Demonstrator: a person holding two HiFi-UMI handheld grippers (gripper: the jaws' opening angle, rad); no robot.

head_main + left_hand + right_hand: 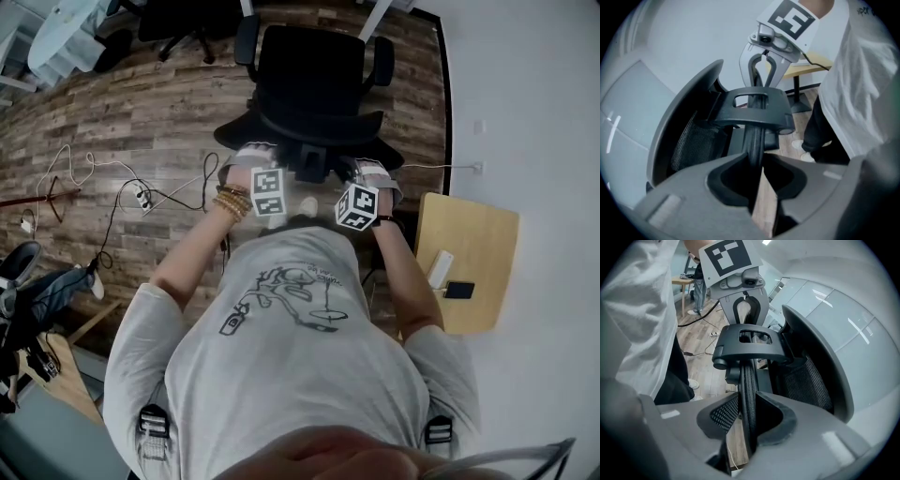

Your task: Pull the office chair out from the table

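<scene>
One office chair (314, 80) fills the middle of the scene. It stands on the wooden floor (141, 122) near the floor's right edge, with its back turned to the person. The small wooden tabletop (478, 234) lies apart from it, off to the person's right, and no edge of it reaches over the seat. The thin black top rim (757, 140) of the chair's back runs crosswise in front of the person, with a black bracket (754, 110) at its middle. The left gripper (757, 183) and the right gripper (747, 427) sit at opposite ends of that rim, facing each other. Each has its jaws drawn narrow and clamped on the rim. Neither hand is nearer, so the grip is even. I judge the pull should run square to the rim, straight back toward the person's body. The left forearm (192, 248) and the right forearm (403, 262) reach forward and downward, roughly parallel, with elbows bent.
</scene>
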